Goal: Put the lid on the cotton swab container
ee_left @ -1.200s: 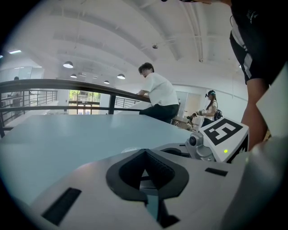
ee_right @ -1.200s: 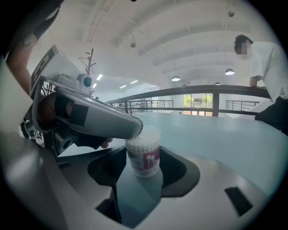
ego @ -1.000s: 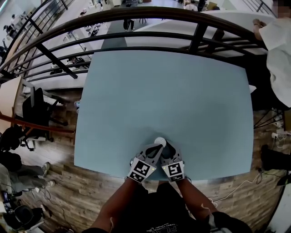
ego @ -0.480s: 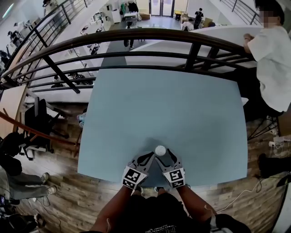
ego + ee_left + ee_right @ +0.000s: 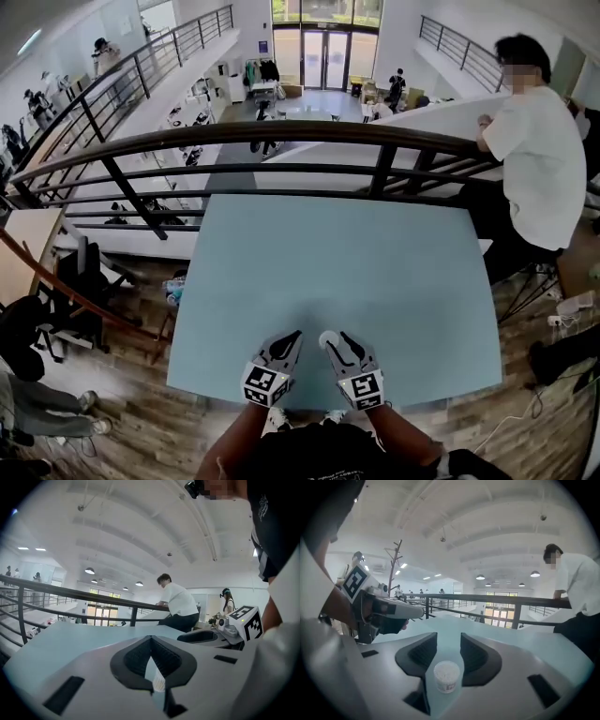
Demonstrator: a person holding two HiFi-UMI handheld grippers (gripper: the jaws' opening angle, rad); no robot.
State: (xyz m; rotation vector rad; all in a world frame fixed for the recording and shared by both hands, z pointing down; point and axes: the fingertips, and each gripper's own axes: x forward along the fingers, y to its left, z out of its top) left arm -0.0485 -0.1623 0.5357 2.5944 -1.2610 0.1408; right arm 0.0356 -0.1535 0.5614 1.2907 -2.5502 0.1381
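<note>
Standing on the pale blue worktop point(image 5: 337, 262), close to its near edge: the cotton swab container point(image 5: 329, 338). Held off to the container's left, clear of it: left gripper point(image 5: 150, 641), fingers closed tip to tip, nothing surely between them. Hovering at the container: right gripper point(image 5: 449, 639), fingers apart, lately narrowing, container between them yet untouched, likely to steady it. Cannot tell whether lid on. Label point(image 5: 449, 686) print too small to read; marker cubes point(image 5: 265, 385) patterned only.

Tongs point(image 5: 150, 640) closed at the tips, pale blue table point(image 5: 70, 634) beyond.
</note>
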